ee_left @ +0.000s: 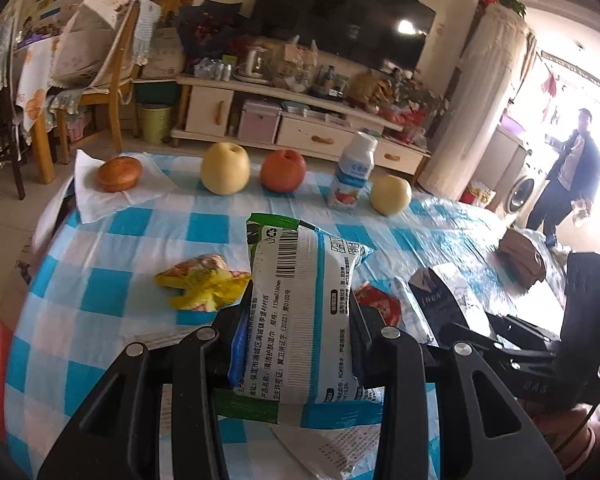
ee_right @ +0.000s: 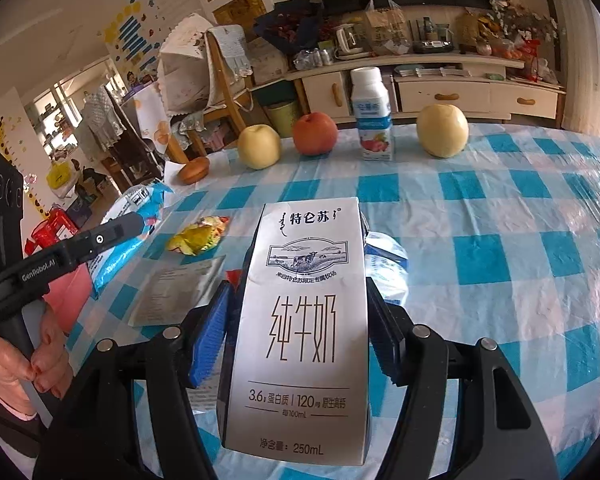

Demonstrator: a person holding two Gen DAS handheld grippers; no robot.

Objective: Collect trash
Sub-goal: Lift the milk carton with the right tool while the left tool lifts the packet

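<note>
Wet-wipe packet (ee_left: 300, 312) is clamped in the left gripper (ee_left: 296, 344) jaws; milk carton (ee_right: 304, 320) is clamped in the right gripper (ee_right: 300, 332) jaws, both lifted above the table (ee_right: 500, 240). Left to collect: yellow wrapper (ee_left: 204, 284), red wrapper (ee_left: 380, 304), flat sachet (ee_right: 176, 288). No bin is confirmed near; fruit and drink bottle (ee_right: 370, 116) stand far.

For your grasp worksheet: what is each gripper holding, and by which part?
The left gripper clamps the wet-wipe packet across its middle; the right gripper clamps the milk carton by its two side faces, mid-height.
</note>
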